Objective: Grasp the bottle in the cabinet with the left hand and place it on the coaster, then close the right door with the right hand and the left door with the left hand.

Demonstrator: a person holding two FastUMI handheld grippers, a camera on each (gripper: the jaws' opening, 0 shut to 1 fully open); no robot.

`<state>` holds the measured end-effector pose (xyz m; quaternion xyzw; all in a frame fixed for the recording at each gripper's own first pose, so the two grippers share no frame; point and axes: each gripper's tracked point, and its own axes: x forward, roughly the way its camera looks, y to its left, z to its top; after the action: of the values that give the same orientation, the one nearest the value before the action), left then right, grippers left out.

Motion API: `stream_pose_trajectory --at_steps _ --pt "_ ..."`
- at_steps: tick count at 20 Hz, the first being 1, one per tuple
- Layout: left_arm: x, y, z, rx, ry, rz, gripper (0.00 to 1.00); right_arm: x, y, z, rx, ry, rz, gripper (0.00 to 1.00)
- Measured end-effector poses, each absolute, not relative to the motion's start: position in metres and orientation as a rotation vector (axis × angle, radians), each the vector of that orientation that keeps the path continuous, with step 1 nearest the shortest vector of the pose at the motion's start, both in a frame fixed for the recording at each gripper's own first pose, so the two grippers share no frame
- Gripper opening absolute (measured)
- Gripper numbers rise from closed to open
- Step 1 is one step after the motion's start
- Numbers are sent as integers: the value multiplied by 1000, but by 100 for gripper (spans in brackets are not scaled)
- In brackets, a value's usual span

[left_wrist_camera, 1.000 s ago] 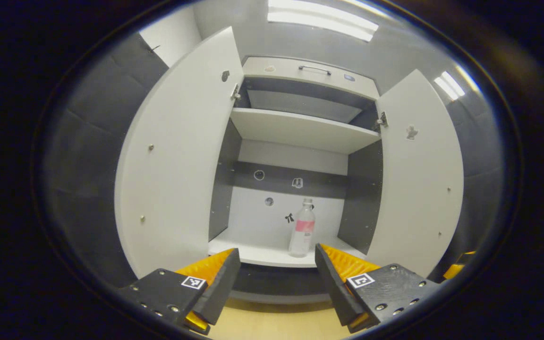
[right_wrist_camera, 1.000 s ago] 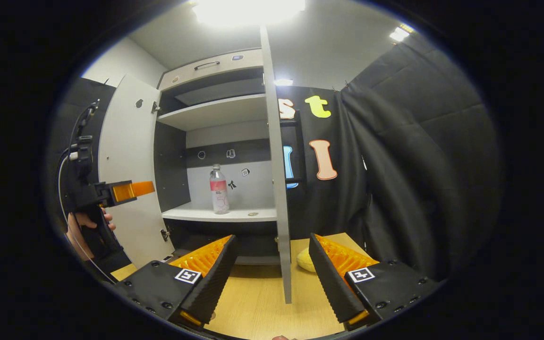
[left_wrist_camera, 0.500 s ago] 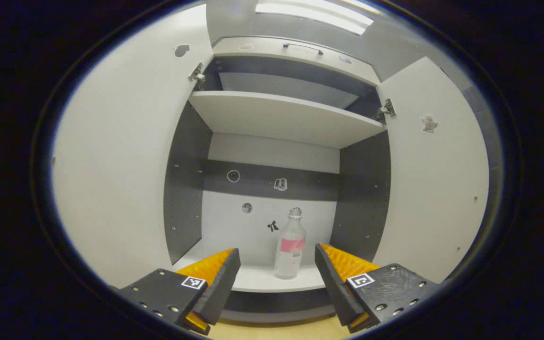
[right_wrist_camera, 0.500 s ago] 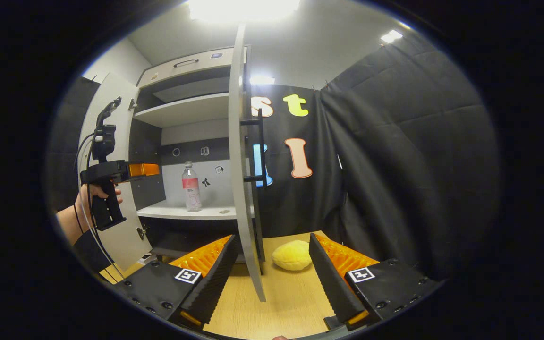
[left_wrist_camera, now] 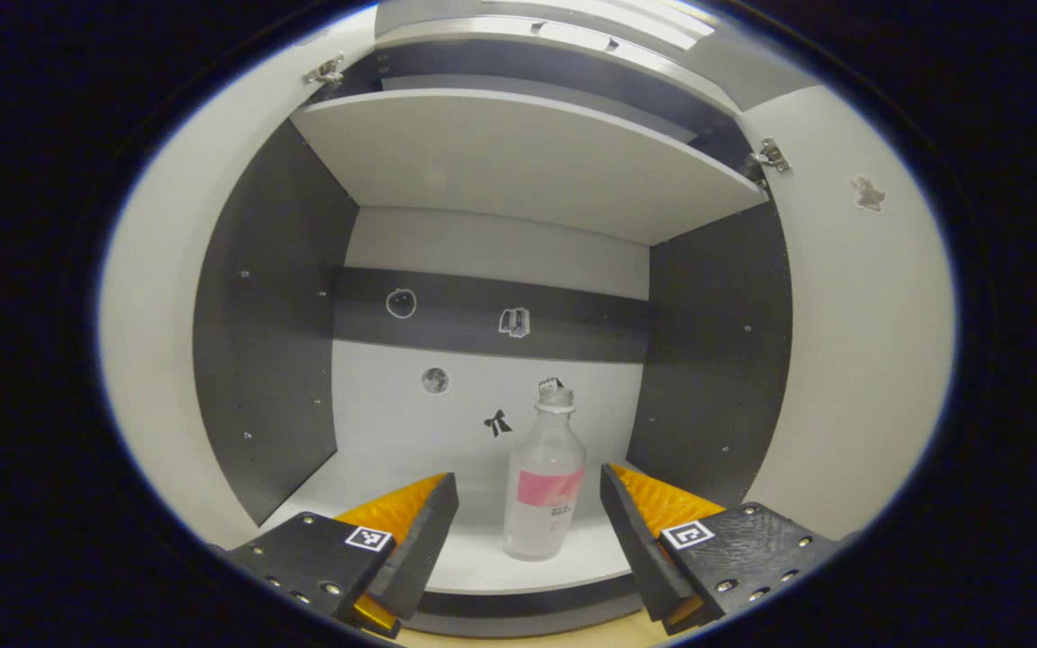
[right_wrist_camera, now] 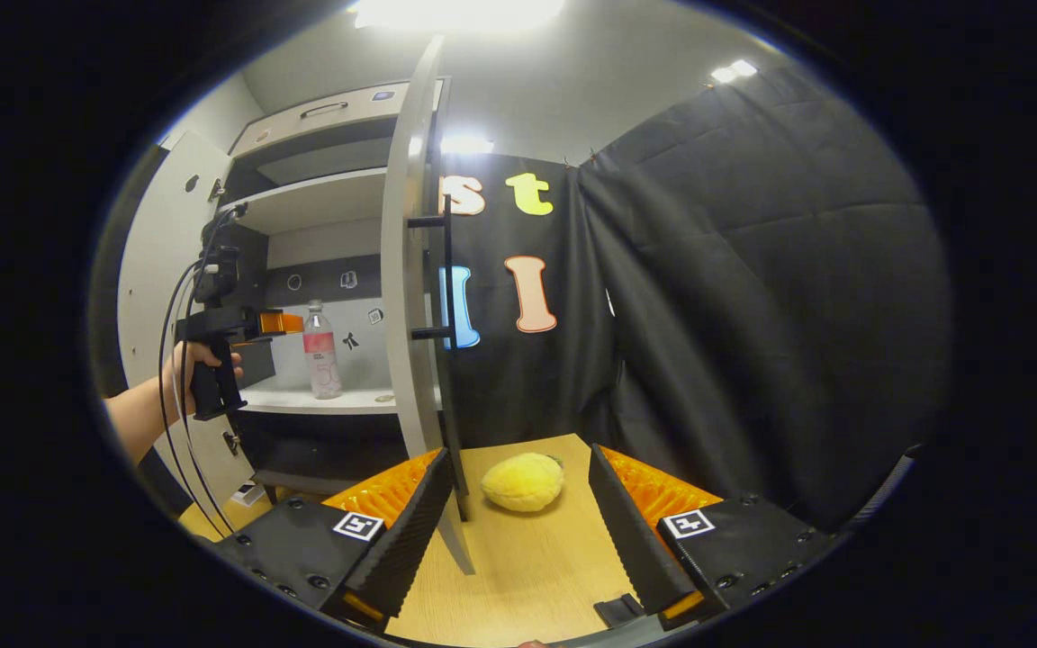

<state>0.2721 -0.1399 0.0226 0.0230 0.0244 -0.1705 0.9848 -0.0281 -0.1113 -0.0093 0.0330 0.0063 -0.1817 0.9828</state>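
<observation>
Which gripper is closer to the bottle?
The left gripper. The bottle stands on the shelf just ahead between its open fingers. The right gripper stays back over the table, pointing at a yellow soft toy.

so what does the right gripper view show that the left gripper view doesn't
Right gripper view: the hand holding the left gripper just short of the bottle, the right door's handle, a yellow plush on the wooden table, and the right gripper, open.

Left gripper view: the shelf's underside and the left gripper's open fingers either side of the bottle, not touching.

Both: the upright bottle, the stickers, both open doors.
</observation>
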Motion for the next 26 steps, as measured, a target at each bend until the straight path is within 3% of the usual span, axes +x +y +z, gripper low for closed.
stream_pose_trajectory --at_steps 9,10,14,17,26 --pt "317 -162 2 86 86 -387 92 -28 -133 -22 104 41 -454 97" --pt "322 -161 -2 95 90 -385 92 -28 -133 -23 109 44 -455 93" --pt "333 -166 -13 88 114 -398 92 -27 -130 -28 111 53 -461 97" --pt "332 -169 -14 85 115 -400 70 -30 -131 -31 109 55 -469 97" --pt "285 -174 21 82 77 -453 70 -30 -142 -32 148 37 -480 97"
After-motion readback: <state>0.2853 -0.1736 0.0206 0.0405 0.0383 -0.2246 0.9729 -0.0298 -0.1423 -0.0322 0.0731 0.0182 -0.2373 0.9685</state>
